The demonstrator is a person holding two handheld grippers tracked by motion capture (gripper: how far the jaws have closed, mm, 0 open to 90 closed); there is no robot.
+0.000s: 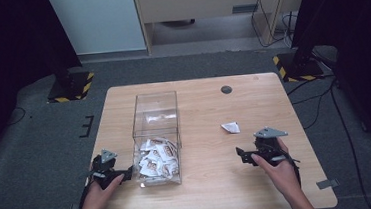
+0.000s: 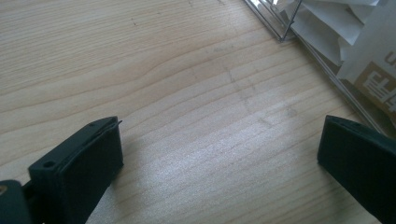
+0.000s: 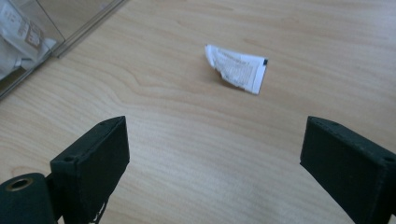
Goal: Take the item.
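1. Step in hand, as judged: lining up on the loose packet (image 3: 236,68) before a pick, likely bound for the clear box (image 1: 155,118).
2. Right gripper (image 3: 212,163): jaws spread wide, nothing between them, low over the table (image 3: 196,140).
3. Packet: lying flat straight ahead of the right gripper, well beyond the jaw tips, slightly crumpled, one corner dark. Also seen from the high view (image 1: 231,127), just ahead of that gripper (image 1: 245,156).
4. Left gripper (image 2: 219,161): jaws wide apart as well, holding nothing, bare wood between them. From above (image 1: 121,175), close beside the box's near corner.
5. Box: ahead and to the right of the left gripper, wall edge nearly at its right jaw; holds a heap of packets (image 1: 156,158) at the near end, far end mostly bare.
6. Next move, as judged: push the right gripper forward, straddle the packet, drop to the wood, close. Thin and flat, so a low approach needed.
7. Path to the packet open. Box wall tall; carrying over the rim probably required.
8. Elsewhere: dark round grommet (image 1: 226,89) at the far side of the table, well clear.
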